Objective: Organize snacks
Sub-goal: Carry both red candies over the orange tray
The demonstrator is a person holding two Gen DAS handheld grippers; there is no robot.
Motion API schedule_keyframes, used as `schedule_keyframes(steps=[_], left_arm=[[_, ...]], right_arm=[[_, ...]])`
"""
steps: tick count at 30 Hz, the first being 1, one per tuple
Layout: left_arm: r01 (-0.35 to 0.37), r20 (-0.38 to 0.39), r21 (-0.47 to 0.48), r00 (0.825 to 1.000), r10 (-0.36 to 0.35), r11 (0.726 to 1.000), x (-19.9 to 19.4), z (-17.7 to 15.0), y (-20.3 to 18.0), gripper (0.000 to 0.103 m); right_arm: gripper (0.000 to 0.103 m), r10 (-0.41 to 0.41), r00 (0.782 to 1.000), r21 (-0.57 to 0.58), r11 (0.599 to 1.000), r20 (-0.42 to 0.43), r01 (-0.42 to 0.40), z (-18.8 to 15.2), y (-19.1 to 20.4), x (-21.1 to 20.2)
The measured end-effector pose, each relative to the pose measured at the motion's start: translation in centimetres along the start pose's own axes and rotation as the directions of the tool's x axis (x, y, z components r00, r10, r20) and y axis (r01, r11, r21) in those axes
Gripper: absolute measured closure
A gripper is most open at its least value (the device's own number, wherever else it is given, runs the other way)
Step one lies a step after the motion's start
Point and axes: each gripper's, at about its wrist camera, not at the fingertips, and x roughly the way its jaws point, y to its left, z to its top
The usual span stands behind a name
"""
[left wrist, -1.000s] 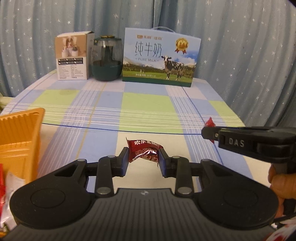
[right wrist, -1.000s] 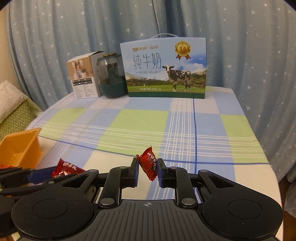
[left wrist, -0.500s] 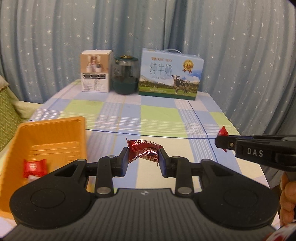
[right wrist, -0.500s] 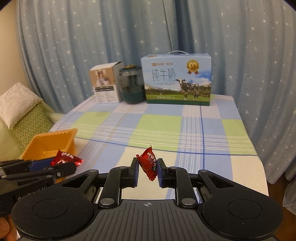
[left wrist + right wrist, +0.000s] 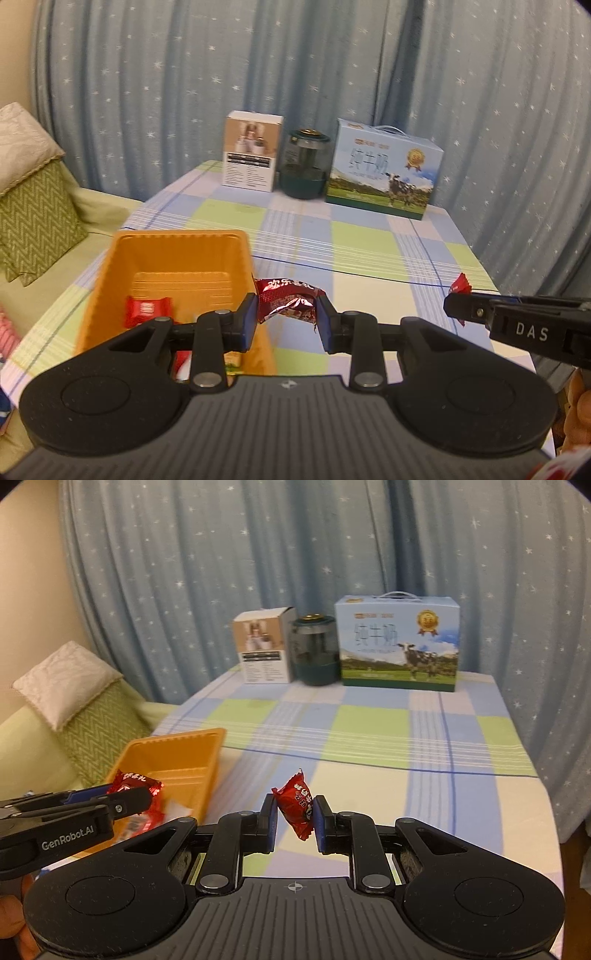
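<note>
While both hands are loaded: we hold one red candy in each gripper, above a checked tablecloth.
Left gripper (image 5: 286, 317): we have it clamped on a crinkled red candy (image 5: 286, 301), which hangs at the tray's right rim, not clearly over the well.
Right gripper (image 5: 294, 819): we have it closed on a smaller candy (image 5: 297, 806), held by its middle above the cloth, at 3 o'clock from the tray.
Tray (image 5: 110, 280): orange, at 9 o'clock in the left view; a red packet (image 5: 147, 310) already lies inside.
Drop risk, left: if we let go here, we judge the candy may strike the rim and slide onto the cloth.
Slip risk: foil wrappers look slick, so a tilt could let either candy twist out.
Crowding risk: if both grippers head for the tray together, we judge they could knock each other or shove the light tray.
Far edge, 12 o'clock: a box (image 5: 253, 151), jar (image 5: 304, 162) and milk carton (image 5: 384, 171), well apart from us.
</note>
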Motion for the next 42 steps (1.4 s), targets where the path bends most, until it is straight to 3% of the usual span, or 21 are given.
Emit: schedule_keyframes(steps=[21,42], left_arm=[[-0.109,-0.014,-0.068,0.994,0.108,0.992,-4.0,-0.8,7.8,0.073],[-0.123,-0.065,-0.097,0.991,0.117,0.988,-1.7,-1.2,11.0,0.073]], right_arm=[[0.082,0.136,0.99,-0.089,0.986,-0.038,-0.138,-0.5,9.5,2.2],[0.082,0.187,0.977,-0.086,0.977,-0.101,-0.196,-0.2,12.0,6.7]])
